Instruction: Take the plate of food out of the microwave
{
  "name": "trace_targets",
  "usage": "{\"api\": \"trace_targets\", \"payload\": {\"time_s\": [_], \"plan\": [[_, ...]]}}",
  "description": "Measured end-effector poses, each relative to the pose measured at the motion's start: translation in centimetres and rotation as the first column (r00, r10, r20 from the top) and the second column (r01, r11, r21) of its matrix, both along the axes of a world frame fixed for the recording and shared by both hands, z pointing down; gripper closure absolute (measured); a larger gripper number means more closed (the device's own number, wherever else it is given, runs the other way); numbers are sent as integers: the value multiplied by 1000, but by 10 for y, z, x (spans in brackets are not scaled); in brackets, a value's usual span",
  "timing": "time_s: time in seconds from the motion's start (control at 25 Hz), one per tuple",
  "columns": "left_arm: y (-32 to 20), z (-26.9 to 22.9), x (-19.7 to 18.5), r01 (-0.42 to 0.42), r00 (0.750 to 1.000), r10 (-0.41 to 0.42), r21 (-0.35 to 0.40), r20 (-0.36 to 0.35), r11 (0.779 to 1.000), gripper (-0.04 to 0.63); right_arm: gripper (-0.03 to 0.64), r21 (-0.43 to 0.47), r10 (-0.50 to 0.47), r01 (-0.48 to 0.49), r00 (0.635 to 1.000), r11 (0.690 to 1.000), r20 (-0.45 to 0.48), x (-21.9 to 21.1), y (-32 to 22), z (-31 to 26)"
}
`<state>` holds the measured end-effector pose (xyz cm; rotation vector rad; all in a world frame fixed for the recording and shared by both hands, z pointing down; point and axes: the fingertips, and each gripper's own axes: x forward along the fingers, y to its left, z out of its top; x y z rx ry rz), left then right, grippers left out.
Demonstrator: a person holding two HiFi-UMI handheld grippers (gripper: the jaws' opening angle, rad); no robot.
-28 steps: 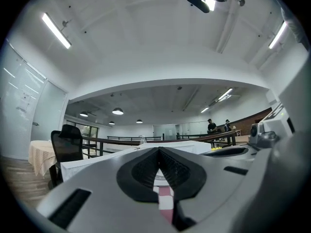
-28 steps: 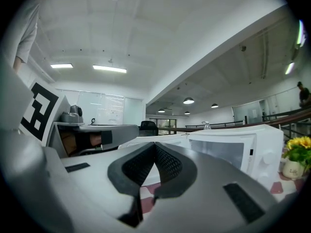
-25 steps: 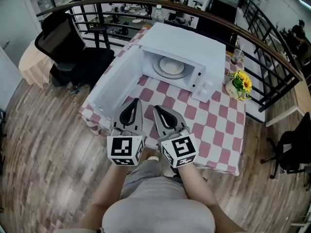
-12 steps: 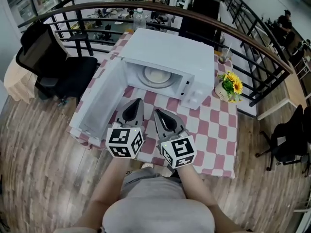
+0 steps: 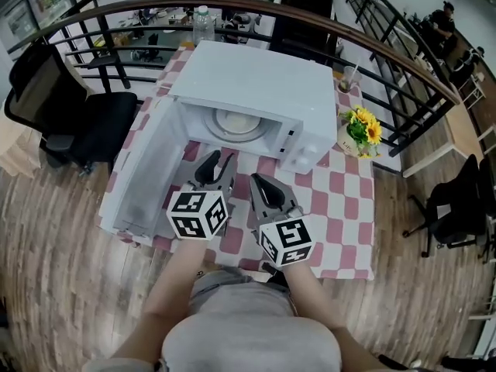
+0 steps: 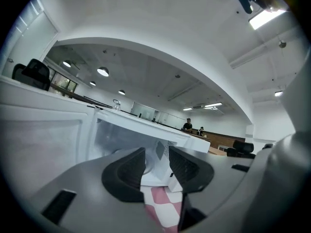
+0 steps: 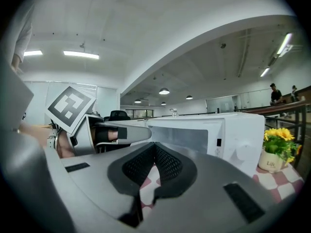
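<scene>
A white microwave (image 5: 256, 76) stands on the checkered table with its door (image 5: 143, 173) swung wide open to the left. Inside, a pale plate of food (image 5: 236, 121) rests on the turntable. My left gripper (image 5: 220, 163) hovers just in front of the open cavity. Its jaws are opening and nothing is between them (image 6: 156, 161). My right gripper (image 5: 258, 181) is beside it, slightly nearer to me, over the tablecloth. Its jaws are shut and empty (image 7: 154, 152). The right gripper view shows the microwave's control panel (image 7: 233, 130) ahead and to the right.
A pot of yellow flowers (image 5: 358, 134) stands right of the microwave, with a glass (image 5: 346, 76) behind it. A water bottle (image 5: 203, 22) is at the table's far edge, by a curved railing (image 5: 372, 45). Black chairs stand left (image 5: 54, 107) and right (image 5: 457, 208).
Both grippers have moved forward toward the microwave's opening, and the view has drawn closer to the table. The left gripper's jaws have parted from shut.
</scene>
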<state>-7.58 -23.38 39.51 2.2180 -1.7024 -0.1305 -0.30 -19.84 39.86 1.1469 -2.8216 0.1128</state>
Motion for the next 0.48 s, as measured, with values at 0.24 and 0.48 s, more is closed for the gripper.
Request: {"api": "trace_targets", "payload": {"time_s": [0.24, 0.48], "plan": [[-27, 22, 11, -62, 993, 56, -62, -102, 996, 338, 594, -17, 41, -41, 999, 999, -14, 9, -19, 10], [-48, 51, 3, -96, 969, 59, -143, -241, 985, 277, 594, -33, 64, -65, 998, 997, -19, 6, -31, 22]]}}
